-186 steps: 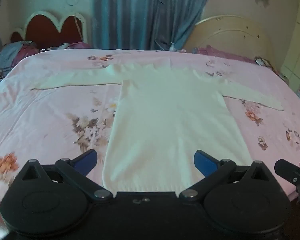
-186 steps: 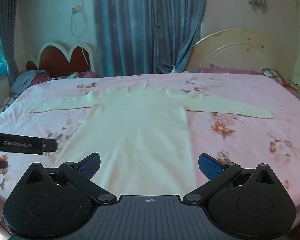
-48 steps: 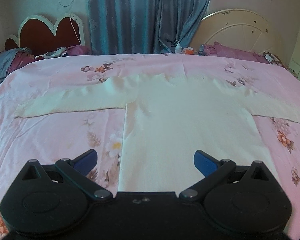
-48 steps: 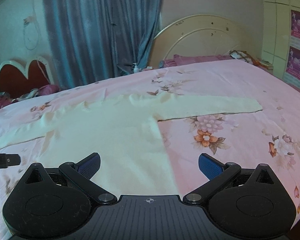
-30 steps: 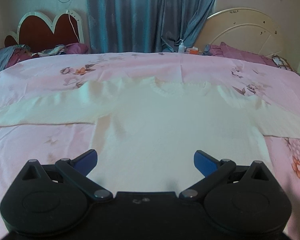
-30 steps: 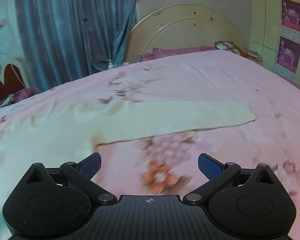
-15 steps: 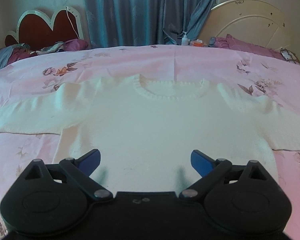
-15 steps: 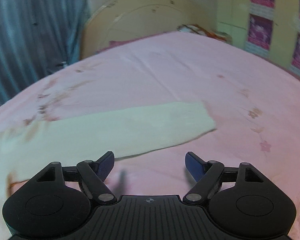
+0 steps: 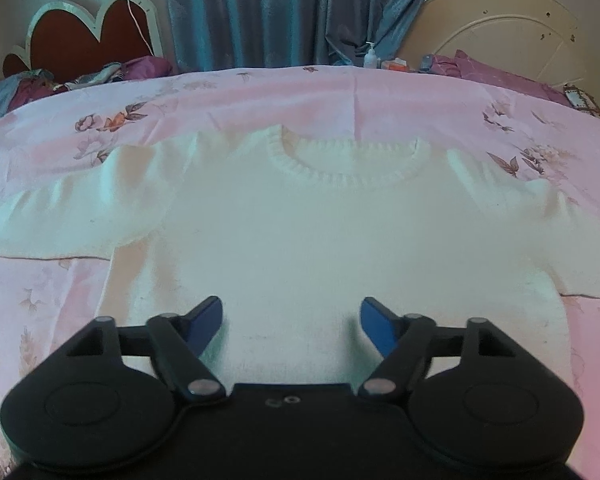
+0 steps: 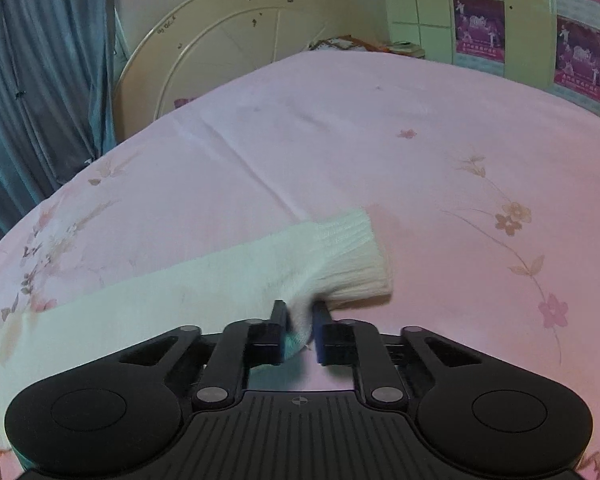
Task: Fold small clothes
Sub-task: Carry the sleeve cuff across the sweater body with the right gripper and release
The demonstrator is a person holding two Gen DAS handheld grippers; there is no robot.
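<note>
Through the left wrist camera I am looking up the body of the cream sweater [image 9: 300, 232], which is lying flat and face up on the pink floral bedspread [image 9: 340, 92], its ribbed collar [image 9: 346, 164] toward the far side and a sleeve running off to each side. My left gripper [image 9: 291, 318] is hanging low over the middle of the torso, its blue pads [image 9: 206, 320] apart after narrowing just now, with knit below the gap but nothing pinched that I can see. I judge I am placing it here to pin or pick the body while the other side is being worked.

Through the right wrist camera I am looking at the end of the right sleeve [image 10: 204, 280], which is lying on the same bedspread. My right gripper [image 10: 300, 322] is sitting at the sleeve's near edge just short of the ribbed cuff [image 10: 352, 256], and its fingers have just come together, clamping a small bunch of the knit between them. Holding it this close to the cuff is, I think, giving me control of the whole sleeve for carrying it across the torso as the first fold.
</note>
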